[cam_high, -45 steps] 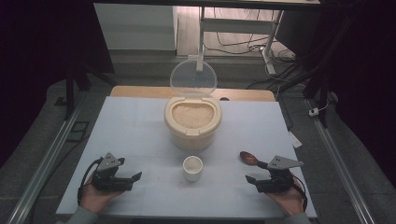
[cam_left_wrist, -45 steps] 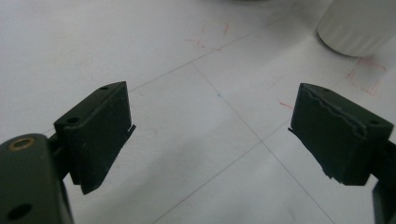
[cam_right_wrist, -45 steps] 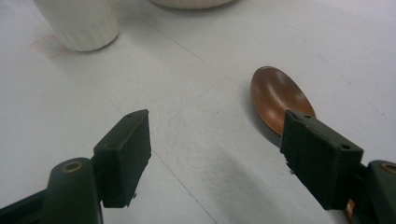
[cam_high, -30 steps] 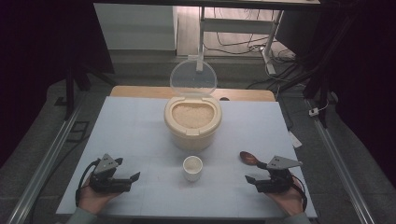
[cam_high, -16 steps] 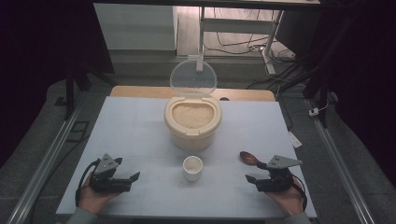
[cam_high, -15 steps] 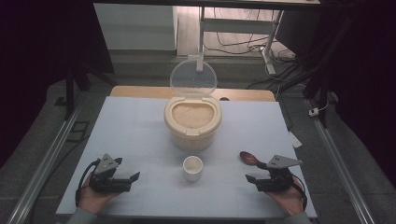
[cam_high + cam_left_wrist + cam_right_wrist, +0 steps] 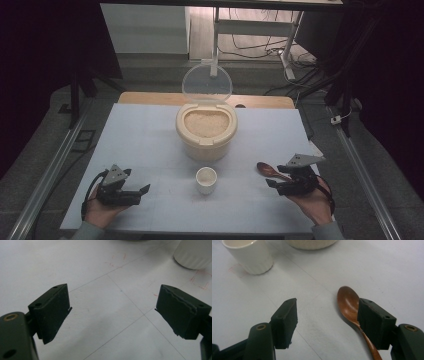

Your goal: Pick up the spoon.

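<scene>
Hovering: right gripper (image 7: 327,322) above the table (image 7: 150,145), jaws just narrowing, gripping nothing.
Spoon (image 7: 348,302): flat, handle under one finger (image 7: 374,322), bowl between them.
Left gripper (image 7: 112,315): spread, empty.

White table top (image 7: 140,135) w/ faint pencil grid + red marks; wood strip (image 7: 150,98) along far edge. Grey floor (image 7: 45,130), metal rails (image 7: 50,175) both sides. White desk frame (image 7: 250,25) behind, cables (image 7: 260,47) on floor. Surroundings dark.
</scene>
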The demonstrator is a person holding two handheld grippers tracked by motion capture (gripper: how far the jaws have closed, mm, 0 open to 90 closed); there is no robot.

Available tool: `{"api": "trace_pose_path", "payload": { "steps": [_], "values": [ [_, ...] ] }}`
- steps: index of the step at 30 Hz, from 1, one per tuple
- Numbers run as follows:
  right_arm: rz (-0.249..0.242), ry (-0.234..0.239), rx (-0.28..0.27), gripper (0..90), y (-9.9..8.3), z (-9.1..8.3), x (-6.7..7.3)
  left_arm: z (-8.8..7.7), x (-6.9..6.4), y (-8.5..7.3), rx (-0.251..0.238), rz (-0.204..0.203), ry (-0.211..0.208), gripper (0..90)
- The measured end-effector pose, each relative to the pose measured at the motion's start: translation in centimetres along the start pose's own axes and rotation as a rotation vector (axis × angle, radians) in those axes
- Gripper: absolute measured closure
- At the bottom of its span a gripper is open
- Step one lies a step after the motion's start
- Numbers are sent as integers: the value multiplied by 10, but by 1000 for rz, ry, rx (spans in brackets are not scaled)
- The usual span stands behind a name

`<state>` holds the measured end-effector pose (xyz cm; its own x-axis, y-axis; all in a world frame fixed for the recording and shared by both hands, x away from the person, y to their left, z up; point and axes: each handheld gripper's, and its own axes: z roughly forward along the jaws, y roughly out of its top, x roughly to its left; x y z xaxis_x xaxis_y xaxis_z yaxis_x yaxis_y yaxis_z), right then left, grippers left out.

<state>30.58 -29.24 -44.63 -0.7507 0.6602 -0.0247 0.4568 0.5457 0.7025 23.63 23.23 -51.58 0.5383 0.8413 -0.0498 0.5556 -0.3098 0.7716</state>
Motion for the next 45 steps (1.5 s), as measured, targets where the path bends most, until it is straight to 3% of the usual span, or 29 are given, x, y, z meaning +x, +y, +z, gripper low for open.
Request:
{"api": "trace_pose_path", "payload": {
  "steps": [2, 3, 4, 11, 16, 22, 36, 45],
  "values": [
    [2, 10, 51, 326, 11, -3, -4, 1, 0, 0, 3, 1, 2, 116],
    [2, 10, 51, 326, 11, -3, -4, 1, 0, 0, 3, 1, 2, 116],
    [-23, -10, 92, 326, 17, -4, -6, 1, 0, 0, 2, 0, 1, 116],
    [-21, -23, 138, 329, 23, -13, -20, 2, 1, 0, 9, 0, 1, 116],
    [11, -35, 155, 329, 13, -19, -40, 3, 2, 0, 13, 0, 2, 116],
    [32, -39, 179, 332, 4, -20, -53, 4, 2, 0, 17, 1, -1, 116],
    [7, -24, 316, 362, -13, -2, -67, 6, 2, -1, 29, 12, 3, 116],
    [-17, -18, 373, 371, -18, 6, -73, 6, 2, -1, 30, 14, 4, 116]
  ]
}}
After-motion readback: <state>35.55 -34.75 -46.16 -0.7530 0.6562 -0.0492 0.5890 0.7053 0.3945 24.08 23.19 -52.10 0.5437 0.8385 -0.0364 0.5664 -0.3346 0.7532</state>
